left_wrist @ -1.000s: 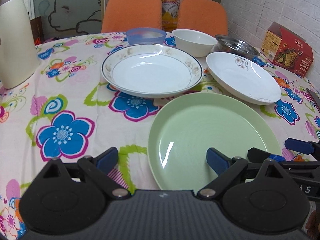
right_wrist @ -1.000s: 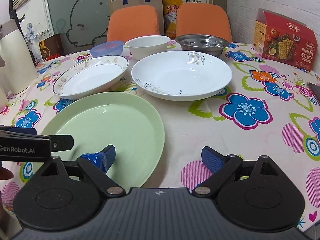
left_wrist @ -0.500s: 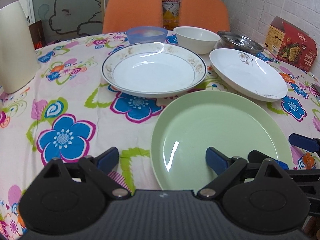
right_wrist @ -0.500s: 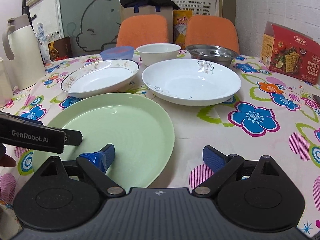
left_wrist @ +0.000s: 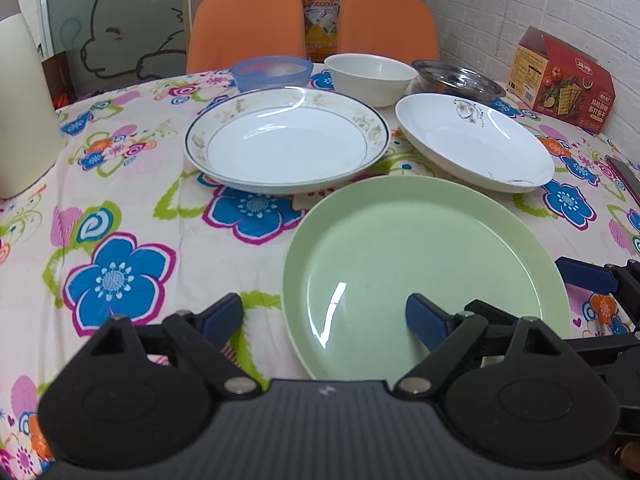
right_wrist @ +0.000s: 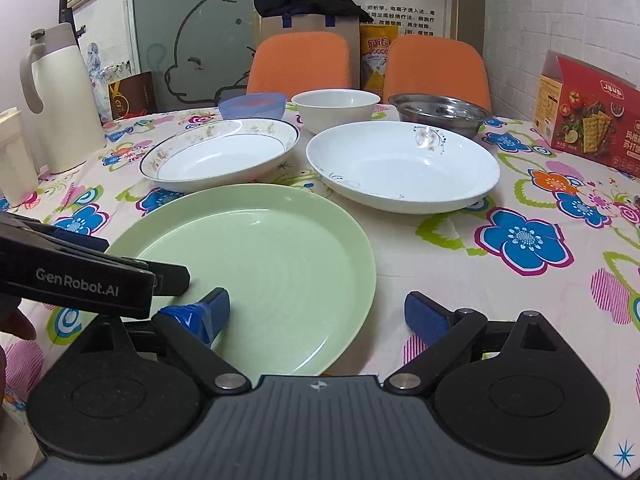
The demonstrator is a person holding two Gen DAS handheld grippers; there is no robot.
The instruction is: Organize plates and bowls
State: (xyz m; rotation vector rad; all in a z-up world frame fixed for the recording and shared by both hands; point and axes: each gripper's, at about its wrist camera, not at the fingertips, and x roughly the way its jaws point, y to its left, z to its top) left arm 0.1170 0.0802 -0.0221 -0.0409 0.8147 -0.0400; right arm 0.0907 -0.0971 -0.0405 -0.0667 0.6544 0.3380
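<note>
Since the earlier frames both grippers are seen raised and drawn slightly back; more wall and chair backs are taken in, and the dishes have not shifted.

Left gripper [left_wrist: 324, 314] is held low at the near edge of the table [left_wrist: 132, 208], jaws open, straddling the left rim of the green plate [left_wrist: 420, 264]. Right gripper [right_wrist: 316, 312] is likewise open, its left finger over the plate's right part, its right finger over bare cloth. Nothing is gripped. The stance is judged a survey before a first pick, the green plate being nearest.

Green plate: shallow, glossy, plain, empty, flat on the cloth. Behind it, a rimmed plate [left_wrist: 286, 144] with a dark band and faded floral border, and a white plate [left_wrist: 474, 142] with a small flower sprig, sit side by side, close but apart. Farther back, in a row: blue bowl [left_wrist: 272, 73], white bowl [left_wrist: 370, 76], steel bowl [left_wrist: 456, 80]. All appear empty and unstacked; sorting is judged not yet begun.
</note>
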